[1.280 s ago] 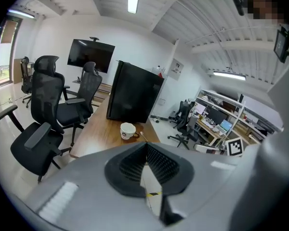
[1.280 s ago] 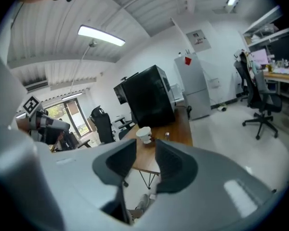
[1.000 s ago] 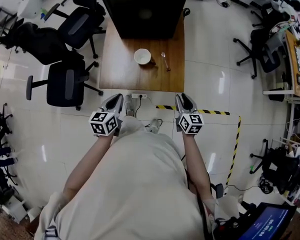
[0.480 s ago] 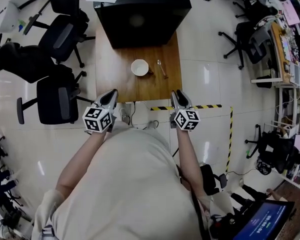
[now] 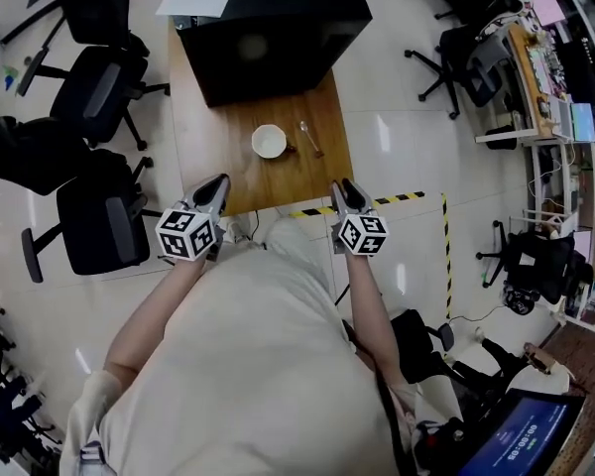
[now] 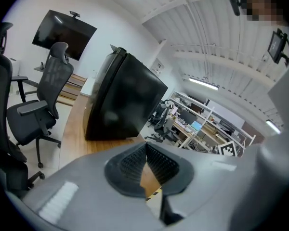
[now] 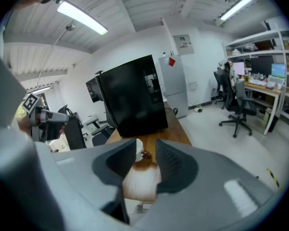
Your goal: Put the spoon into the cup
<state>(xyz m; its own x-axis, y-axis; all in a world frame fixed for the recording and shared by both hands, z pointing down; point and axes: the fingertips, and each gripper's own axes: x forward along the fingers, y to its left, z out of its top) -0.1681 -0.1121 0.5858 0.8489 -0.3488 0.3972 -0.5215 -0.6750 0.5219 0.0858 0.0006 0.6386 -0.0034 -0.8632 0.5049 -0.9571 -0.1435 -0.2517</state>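
Spoon [image 5: 308, 137] not yet reached, but you've stepped in. The desk [image 5: 203, 167] is closer now, its near edge at both grippers. Left gripper [image 5: 216, 184] fingers are pressed together and right gripper [image 5: 347, 188] fingers spread, both empty. The cup [image 5: 269, 141] stands mid-desk, and the spoon lies just beside it toward the right edge.

The person is stepping nearer to the table [image 5: 228, 167]. The left gripper [image 5: 216, 182] and the right gripper [image 5: 344, 187] were over the floor a second ago, well apart from the table. Now they are arriving with their tips at its near edge, one at each near corner. In the head view the table is sliding toward the left and far side.
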